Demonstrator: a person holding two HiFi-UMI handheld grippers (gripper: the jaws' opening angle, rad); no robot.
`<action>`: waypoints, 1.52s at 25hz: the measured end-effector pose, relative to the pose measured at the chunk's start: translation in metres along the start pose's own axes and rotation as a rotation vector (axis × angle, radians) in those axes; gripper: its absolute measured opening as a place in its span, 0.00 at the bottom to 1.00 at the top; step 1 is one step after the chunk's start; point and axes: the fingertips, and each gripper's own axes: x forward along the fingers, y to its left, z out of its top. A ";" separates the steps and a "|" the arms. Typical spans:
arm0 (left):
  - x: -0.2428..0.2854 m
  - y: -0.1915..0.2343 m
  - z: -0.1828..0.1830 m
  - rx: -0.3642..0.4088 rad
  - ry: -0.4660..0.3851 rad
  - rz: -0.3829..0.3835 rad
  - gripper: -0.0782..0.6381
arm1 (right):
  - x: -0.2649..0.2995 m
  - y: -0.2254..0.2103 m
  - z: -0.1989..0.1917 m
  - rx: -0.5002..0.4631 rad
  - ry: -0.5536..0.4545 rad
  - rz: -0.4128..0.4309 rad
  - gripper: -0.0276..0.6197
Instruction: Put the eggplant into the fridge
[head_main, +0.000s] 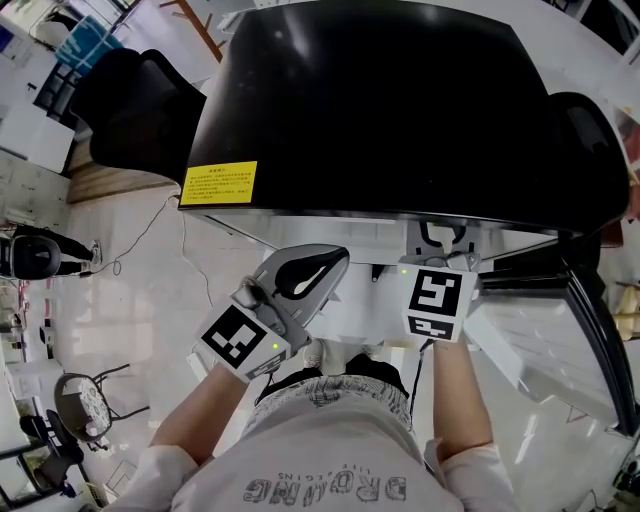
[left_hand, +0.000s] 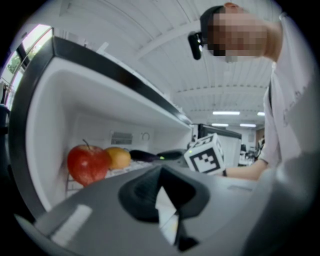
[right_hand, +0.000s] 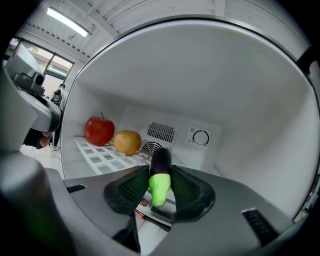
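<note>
A dark purple eggplant (right_hand: 160, 176) with a green stem end sits between the pads of my right gripper (right_hand: 160, 175), which is shut on it. The purple end points into the white inside of the small black fridge (head_main: 380, 110), above the wire shelf (right_hand: 100, 159). In the left gripper view the eggplant (left_hand: 142, 155) shows ahead of the right gripper's marker cube (left_hand: 206, 155). My left gripper (left_hand: 161, 172) stays just outside the fridge opening, its pads together with nothing held. From the head view the right jaws are hidden under the fridge top.
A red apple (right_hand: 99, 130) and an orange fruit (right_hand: 127, 142) lie at the back left of the shelf. A vent (right_hand: 161, 132) and a dial (right_hand: 200, 137) are on the back wall. The fridge door (head_main: 590, 300) stands open on the right.
</note>
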 end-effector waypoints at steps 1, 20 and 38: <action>0.000 0.001 0.000 -0.002 -0.002 0.001 0.12 | 0.000 0.000 0.000 -0.002 0.007 0.000 0.24; -0.003 -0.002 0.002 -0.010 -0.014 -0.011 0.12 | -0.005 0.002 0.010 -0.002 -0.016 -0.006 0.30; -0.024 -0.018 0.003 -0.004 -0.035 -0.043 0.12 | -0.049 0.018 0.029 -0.041 -0.090 -0.010 0.28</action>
